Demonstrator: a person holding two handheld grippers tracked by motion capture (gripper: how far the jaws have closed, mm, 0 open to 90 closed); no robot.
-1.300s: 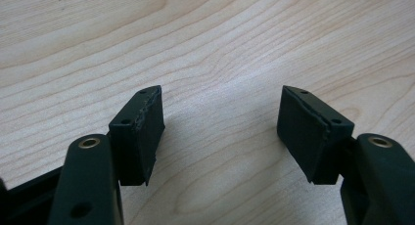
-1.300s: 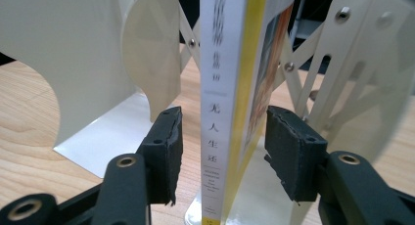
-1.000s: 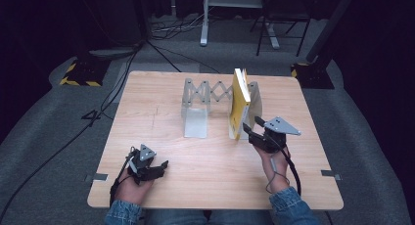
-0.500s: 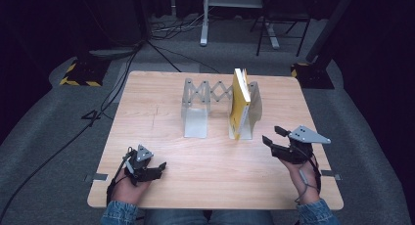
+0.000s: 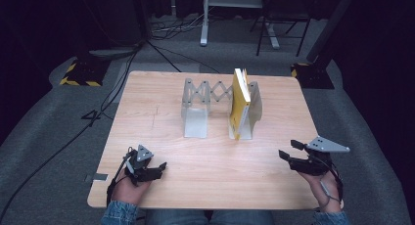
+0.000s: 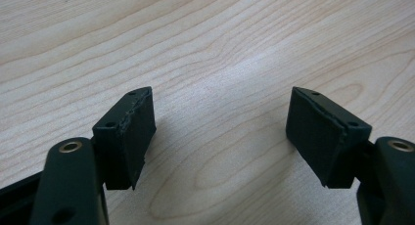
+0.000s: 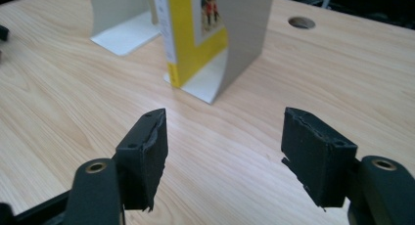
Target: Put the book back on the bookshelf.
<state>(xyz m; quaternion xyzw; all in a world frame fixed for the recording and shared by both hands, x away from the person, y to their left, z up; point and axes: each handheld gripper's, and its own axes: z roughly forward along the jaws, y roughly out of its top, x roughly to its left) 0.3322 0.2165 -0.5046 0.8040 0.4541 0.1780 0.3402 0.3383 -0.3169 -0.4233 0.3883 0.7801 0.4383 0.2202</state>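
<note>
A yellow book (image 5: 239, 103) (image 7: 188, 36) stands upright against the right panel of a grey folding book rack (image 5: 205, 94) at the middle of the wooden table (image 5: 147, 117). My right gripper (image 5: 288, 150) (image 7: 224, 137) hovers at the near right, apart from the book and pointing towards it. Its jaws have just been opening and nothing is between them. My left gripper (image 5: 160, 168) (image 6: 220, 120) rests at the near left over bare wood. Its jaws have also just been opening and are empty.
The rack's left panel (image 5: 195, 122) (image 7: 122, 14) stands with nothing against it. A round cable hole (image 7: 301, 22) lies in the tabletop beyond the book. Cables and stands sit on the dark floor behind the table.
My right gripper has drawn back from the book towards the table's near right edge, with its jaws wider apart. The book stays standing in the rack. My left hand has kept still.
</note>
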